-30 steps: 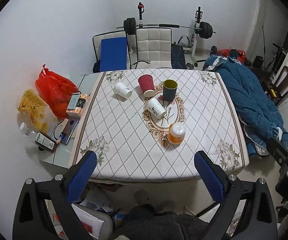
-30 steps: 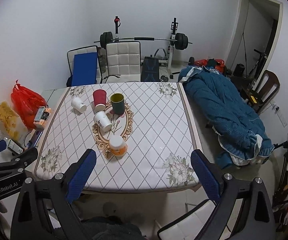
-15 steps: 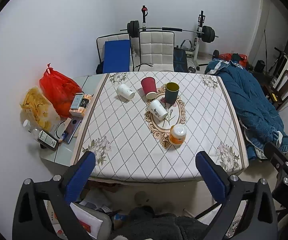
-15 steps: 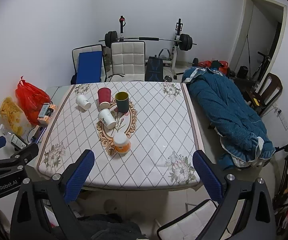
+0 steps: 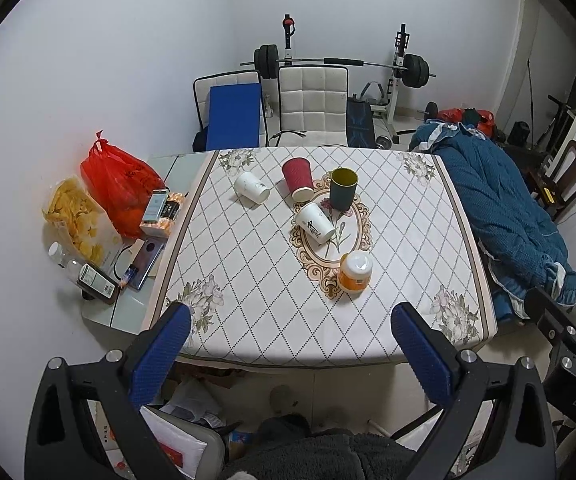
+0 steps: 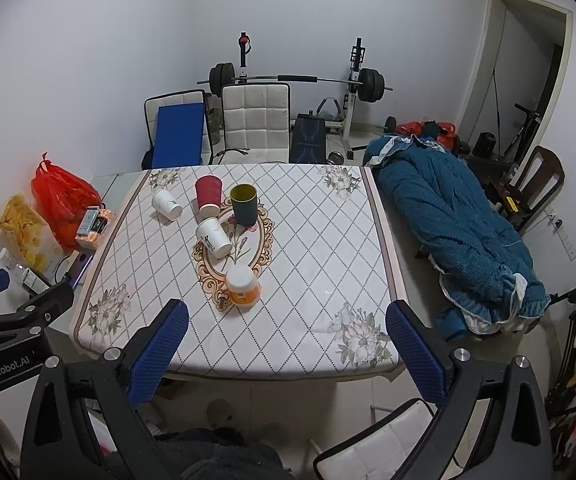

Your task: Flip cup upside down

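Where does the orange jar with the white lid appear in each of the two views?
Left wrist: orange jar right of centre, near the table's front half.
Right wrist: orange jar left of centre, lower middle.
Shared landmark: in both it stands at the near tip of the oval floral medallion.

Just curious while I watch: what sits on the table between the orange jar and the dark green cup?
A white paper cup with a dark logo lies on its side between the orange jar and the upright dark green cup, seen in both wrist views.

We see a white tablecloth (image 5: pixel 247 264) with a dark diamond grid, corner flowers and a gold oval. On it: a maroon cup (image 5: pixel 297 178), a dark green cup (image 5: pixel 343 189), two white cups (image 5: pixel 314 224), and an orange jar (image 5: pixel 354 272).
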The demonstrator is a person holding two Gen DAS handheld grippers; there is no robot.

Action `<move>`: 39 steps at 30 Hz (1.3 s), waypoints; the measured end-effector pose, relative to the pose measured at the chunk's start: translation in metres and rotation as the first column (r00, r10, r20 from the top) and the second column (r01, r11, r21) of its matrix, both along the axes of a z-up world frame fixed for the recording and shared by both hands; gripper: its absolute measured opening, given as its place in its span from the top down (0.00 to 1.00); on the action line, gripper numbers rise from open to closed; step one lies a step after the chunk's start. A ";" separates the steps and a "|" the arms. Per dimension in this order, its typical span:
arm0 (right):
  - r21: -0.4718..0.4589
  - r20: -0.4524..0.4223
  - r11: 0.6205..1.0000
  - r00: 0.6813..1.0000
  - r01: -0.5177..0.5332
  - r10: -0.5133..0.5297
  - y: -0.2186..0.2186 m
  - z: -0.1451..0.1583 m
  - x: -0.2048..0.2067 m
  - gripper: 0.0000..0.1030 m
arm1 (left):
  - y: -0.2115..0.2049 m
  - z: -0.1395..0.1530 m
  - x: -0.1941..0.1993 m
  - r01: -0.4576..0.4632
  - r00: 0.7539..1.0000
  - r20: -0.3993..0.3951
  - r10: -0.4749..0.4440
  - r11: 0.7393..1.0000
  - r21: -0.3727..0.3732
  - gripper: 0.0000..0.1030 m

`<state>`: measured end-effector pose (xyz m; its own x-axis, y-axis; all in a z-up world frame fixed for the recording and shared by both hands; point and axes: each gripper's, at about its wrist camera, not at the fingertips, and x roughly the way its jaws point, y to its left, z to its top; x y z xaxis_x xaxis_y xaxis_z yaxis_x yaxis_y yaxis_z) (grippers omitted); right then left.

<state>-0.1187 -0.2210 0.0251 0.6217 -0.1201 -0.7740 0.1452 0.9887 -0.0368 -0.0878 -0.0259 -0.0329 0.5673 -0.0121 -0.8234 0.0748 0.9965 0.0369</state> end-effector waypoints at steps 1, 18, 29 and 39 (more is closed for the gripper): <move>0.002 0.001 1.000 1.000 0.000 0.000 0.000 0.000 0.000 0.02 | 0.001 0.001 -0.001 0.002 1.000 0.001 -0.002 1.000 0.001 0.00; 0.018 0.000 1.000 1.000 0.012 -0.012 -0.004 0.001 0.005 0.02 | 0.000 0.006 -0.001 0.009 1.000 0.002 -0.009 1.000 -0.002 0.00; 0.023 -0.002 1.000 1.000 0.013 -0.013 -0.006 0.001 0.008 0.02 | -0.002 0.006 0.000 0.008 1.000 0.002 -0.008 1.000 0.000 0.00; 0.033 -0.007 0.999 1.000 0.014 -0.014 -0.009 -0.004 0.013 0.02 | -0.003 0.006 0.001 0.010 1.000 0.002 -0.010 1.000 -0.002 0.00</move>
